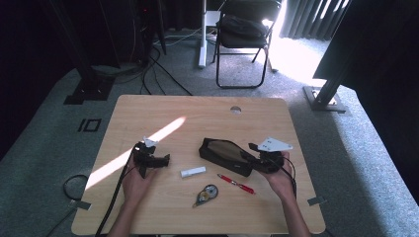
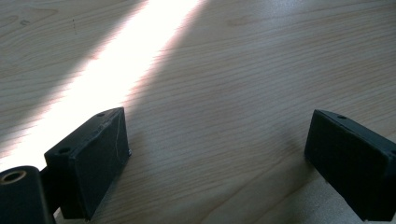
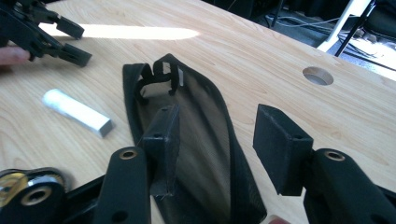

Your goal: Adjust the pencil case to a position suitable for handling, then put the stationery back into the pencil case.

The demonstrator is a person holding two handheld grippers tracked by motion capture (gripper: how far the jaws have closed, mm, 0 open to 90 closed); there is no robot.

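Observation:
A black zip pouch [image 1: 223,154] with a tan lining lies open at the middle right of the wooden table [image 1: 197,113]. My right gripper [image 1: 252,159] sits at its right end, open. In the right gripper view the right gripper [image 3: 217,130] straddles the pouch [image 3: 196,112]: one jaw stands at the mouth's edge, the other beyond its rim over bare wood, and neither pad presses on the fabric. My left gripper [image 1: 157,160] rests open at the left of the table, and the left gripper [image 2: 215,144] has only bare wood between its jaws.
A white stick [image 1: 192,172] lies in front of the pouch, with a red pen [image 1: 236,183] and a correction tape roller [image 1: 206,194] nearer the front edge. A cable hole [image 3: 317,75] is at the table's far side. A sunlit stripe [image 2: 116,70] crosses the left half.

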